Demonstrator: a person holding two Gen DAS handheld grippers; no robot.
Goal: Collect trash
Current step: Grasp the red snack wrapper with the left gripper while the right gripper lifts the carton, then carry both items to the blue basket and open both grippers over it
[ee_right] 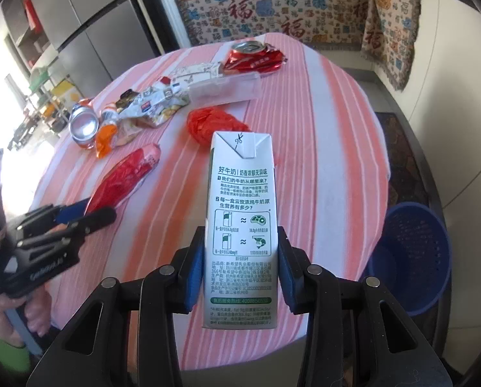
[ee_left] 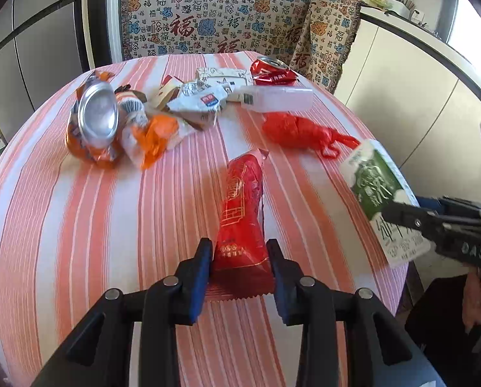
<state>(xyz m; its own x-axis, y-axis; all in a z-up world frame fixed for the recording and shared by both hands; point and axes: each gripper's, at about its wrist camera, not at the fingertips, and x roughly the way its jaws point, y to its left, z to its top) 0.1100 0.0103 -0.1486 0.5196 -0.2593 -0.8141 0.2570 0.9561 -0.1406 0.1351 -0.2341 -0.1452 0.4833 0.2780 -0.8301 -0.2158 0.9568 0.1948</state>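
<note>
- The right gripper (ee_right: 240, 277) has its blue pads clamped on both sides of a white milk carton (ee_right: 240, 225), held upright over the near edge of the striped table (ee_right: 321, 129). The green print reads 好牛奶, there's a scissors mark at the top fold, and the fine print lower down is too small to read.
- The left gripper (ee_left: 239, 264) is pinched on the bottom end of a red snack wrapper (ee_left: 242, 206) with gold print I can't make out. The rest of the wrapper sticks up and away from the jaws.
- Only the right wrist view shows the blue basket (ee_right: 411, 258), on the floor just past the table's right edge.
- Only the left wrist view shows the carton's green front, which is blurred.
- Trash on the table: a crushed red can (ee_left: 271, 71), a clear plastic bottle (ee_left: 279, 98), a red plastic bag (ee_left: 298, 130), and an orange can (ee_left: 95, 119) showing its silver base, with crumpled wrappers beside it.
- The patterned cloth (ee_left: 214, 16) behind repeats 福.
</note>
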